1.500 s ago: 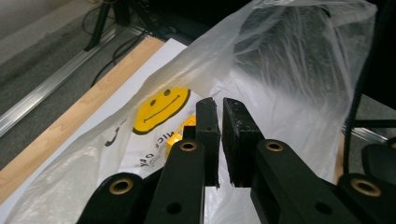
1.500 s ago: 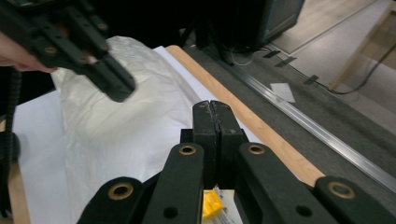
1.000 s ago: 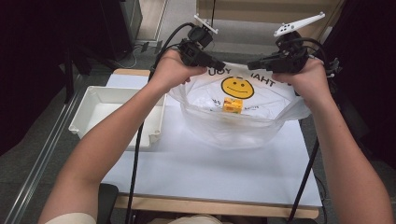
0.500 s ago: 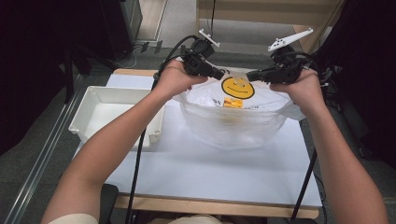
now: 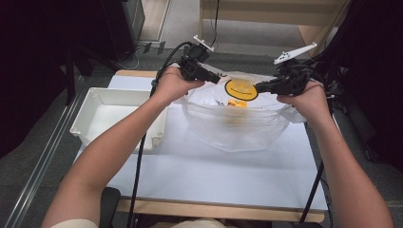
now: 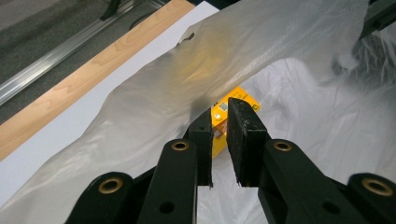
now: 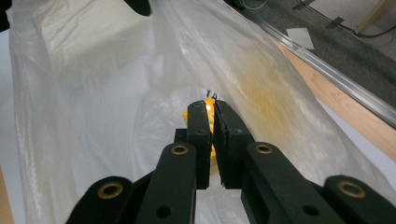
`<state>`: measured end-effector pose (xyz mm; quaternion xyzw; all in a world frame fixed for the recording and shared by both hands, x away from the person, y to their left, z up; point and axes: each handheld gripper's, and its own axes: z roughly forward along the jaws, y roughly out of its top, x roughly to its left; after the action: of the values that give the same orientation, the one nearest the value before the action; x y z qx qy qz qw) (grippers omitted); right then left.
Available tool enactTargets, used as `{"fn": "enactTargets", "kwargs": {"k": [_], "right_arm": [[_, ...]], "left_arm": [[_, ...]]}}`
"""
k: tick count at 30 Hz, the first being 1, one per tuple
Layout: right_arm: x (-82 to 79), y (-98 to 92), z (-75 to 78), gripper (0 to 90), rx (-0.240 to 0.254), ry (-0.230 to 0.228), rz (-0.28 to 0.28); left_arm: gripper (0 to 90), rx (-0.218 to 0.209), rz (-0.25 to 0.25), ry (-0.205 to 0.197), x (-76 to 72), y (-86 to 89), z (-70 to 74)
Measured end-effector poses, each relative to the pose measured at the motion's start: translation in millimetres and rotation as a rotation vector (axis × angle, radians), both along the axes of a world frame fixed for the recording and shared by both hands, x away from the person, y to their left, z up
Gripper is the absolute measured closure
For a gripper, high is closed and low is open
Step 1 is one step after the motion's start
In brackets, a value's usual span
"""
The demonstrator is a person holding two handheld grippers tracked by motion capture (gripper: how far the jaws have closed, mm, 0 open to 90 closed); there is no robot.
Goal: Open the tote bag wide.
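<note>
Yellow box (image 6: 236,105) beyond both parted jaws

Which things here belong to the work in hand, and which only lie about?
In the work:
plastic bag
yellow box inside it
left hand-held gripper
right hand-held gripper

Lying about:
white tray

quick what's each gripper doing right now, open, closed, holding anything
Left gripper: jaws just been opening, a narrow gap, nothing pinched; plastic bag lies beyond.
Right gripper: jaws just starting to part, a thin slit; grip on the bag cannot be told.
</note>
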<state>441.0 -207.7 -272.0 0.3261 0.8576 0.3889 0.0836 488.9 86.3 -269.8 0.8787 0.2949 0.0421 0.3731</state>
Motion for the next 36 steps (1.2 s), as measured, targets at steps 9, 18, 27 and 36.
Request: {"fn": "enactTargets", "kwargs": {"k": [9, 18, 27, 36], "right_arm": [[-0.6, -16.4, -7.9, 90.0, -0.031, 0.018, -0.058], [-1.2, -28.0, -15.2, 90.0, -0.06, 0.026, -0.09], [-1.6, -37.2, -28.9, 90.0, -0.059, 0.055, -0.123], [-4.5, -49.4, -43.1, 90.0, -0.057, 0.063, -0.158]], "left_arm": [[90.0, 0.041, 0.042, 0.008, 0.4, 3.9, -5.1], [90.0, 0.057, 0.077, 0.014, 6.7, 9.7, -15.9], [90.0, 0.082, 0.102, 0.038, 11.8, 15.2, -31.5], [90.0, 0.116, 0.123, 0.049, 14.1, 20.9, -43.8]]}}
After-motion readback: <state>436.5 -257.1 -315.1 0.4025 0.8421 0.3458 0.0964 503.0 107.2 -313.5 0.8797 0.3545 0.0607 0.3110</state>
